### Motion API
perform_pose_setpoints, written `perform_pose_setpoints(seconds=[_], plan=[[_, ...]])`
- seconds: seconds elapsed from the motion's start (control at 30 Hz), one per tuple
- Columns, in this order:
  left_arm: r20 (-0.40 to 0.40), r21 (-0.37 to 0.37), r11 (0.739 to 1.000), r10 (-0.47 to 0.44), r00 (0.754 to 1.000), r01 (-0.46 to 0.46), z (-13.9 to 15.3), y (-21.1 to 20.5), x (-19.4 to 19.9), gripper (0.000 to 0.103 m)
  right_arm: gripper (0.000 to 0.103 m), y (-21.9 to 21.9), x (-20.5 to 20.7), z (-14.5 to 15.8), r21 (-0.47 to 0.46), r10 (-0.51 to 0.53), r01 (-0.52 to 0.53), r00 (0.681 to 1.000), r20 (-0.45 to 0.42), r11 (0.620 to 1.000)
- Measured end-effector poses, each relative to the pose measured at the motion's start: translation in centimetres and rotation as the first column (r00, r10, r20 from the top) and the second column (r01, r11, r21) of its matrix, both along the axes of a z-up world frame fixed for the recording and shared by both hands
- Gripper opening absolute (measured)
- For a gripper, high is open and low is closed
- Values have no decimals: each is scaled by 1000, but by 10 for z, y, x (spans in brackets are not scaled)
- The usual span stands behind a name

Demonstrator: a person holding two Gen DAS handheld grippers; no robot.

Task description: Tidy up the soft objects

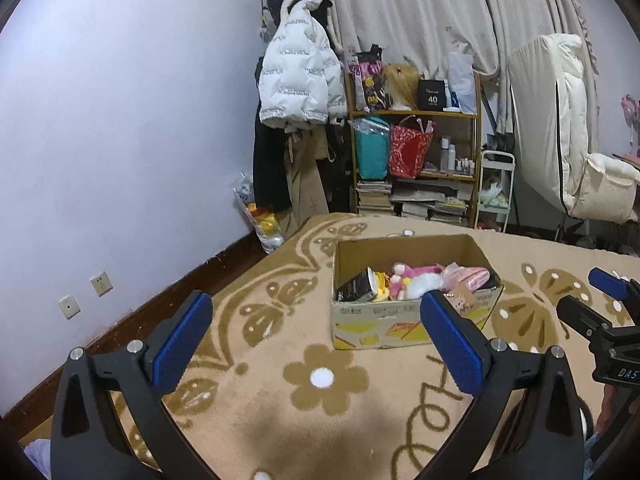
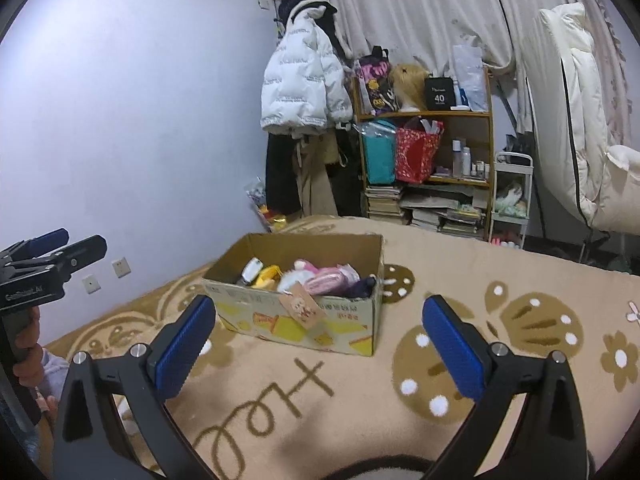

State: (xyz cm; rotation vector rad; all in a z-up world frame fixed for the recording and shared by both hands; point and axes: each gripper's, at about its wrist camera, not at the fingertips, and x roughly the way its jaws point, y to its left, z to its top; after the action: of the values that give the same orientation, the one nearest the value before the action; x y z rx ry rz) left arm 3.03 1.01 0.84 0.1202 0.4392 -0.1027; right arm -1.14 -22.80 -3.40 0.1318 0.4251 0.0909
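Left wrist view: my left gripper (image 1: 316,340) hangs over the bed (image 1: 280,400), jaws wide apart and holding nothing. The box (image 1: 400,320) sits ahead, a little to the right, its long side running left to right. The soft toys (image 1: 416,278) lie inside it. My right gripper (image 2: 316,340) is released and empty too; from there the box is ahead, a little left. Both look about as near, so I think either could reach in.
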Motion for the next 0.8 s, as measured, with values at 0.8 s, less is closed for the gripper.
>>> perform_pose_setpoints(seconds=[0.8], plan=[[-63,39,998,-36,997,39,-16,-17,13,103,103,-6,5,-13,17,-31,32,998,-55,999]])
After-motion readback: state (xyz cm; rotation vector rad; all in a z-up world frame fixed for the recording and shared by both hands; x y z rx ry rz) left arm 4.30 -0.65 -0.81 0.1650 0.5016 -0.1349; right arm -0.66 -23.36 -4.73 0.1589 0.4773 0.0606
